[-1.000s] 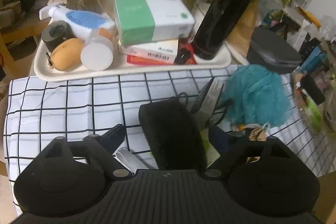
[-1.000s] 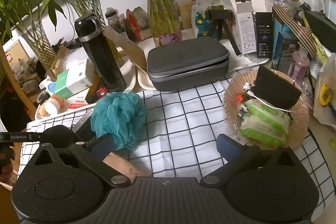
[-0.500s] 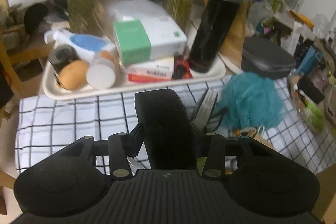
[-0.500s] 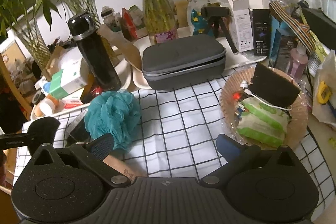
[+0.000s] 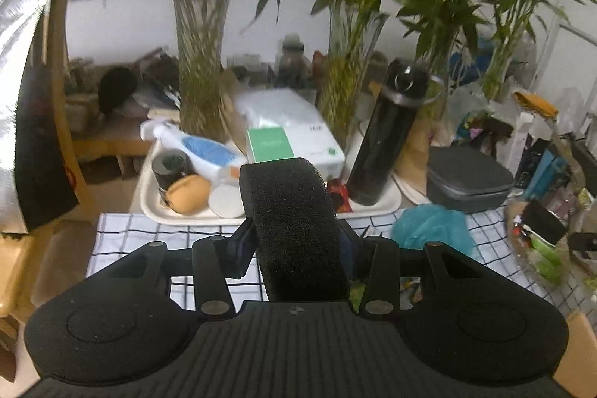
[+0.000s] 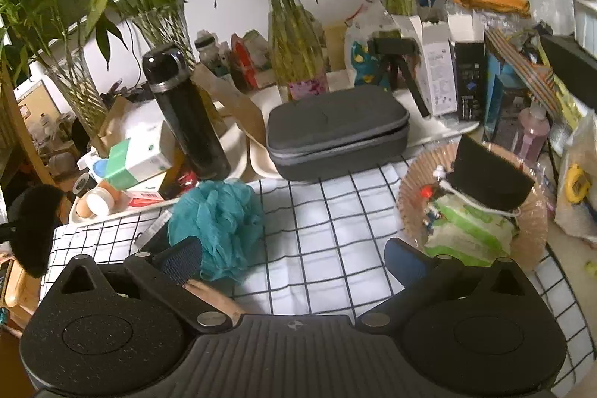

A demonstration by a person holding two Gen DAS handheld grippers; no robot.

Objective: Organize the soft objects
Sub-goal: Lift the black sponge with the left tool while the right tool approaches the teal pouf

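Observation:
My left gripper [image 5: 294,245] is shut on a black foam sponge [image 5: 294,222] and holds it up above the checked cloth [image 5: 149,230]. The same sponge shows at the far left of the right wrist view [image 6: 35,226]. A teal mesh bath pouf [image 6: 218,226] lies on the cloth [image 6: 328,230], also seen in the left wrist view [image 5: 433,226]. My right gripper [image 6: 294,260] is open and empty, its left finger close to the pouf. A pink wicker basket [image 6: 414,185] at the right holds another black sponge [image 6: 488,174] and green wipe packs [image 6: 470,230].
A white tray [image 5: 388,206] behind the cloth carries a green-white box [image 5: 294,144], bottles and a tall black flask [image 5: 384,144]. A grey zip case [image 6: 335,133] sits at the back. Bamboo in glass vases [image 6: 294,58] and boxes crowd the rear.
My left gripper closed on the black sponge and lifted it up off the cloth. The right gripper stayed open and shifted slightly.

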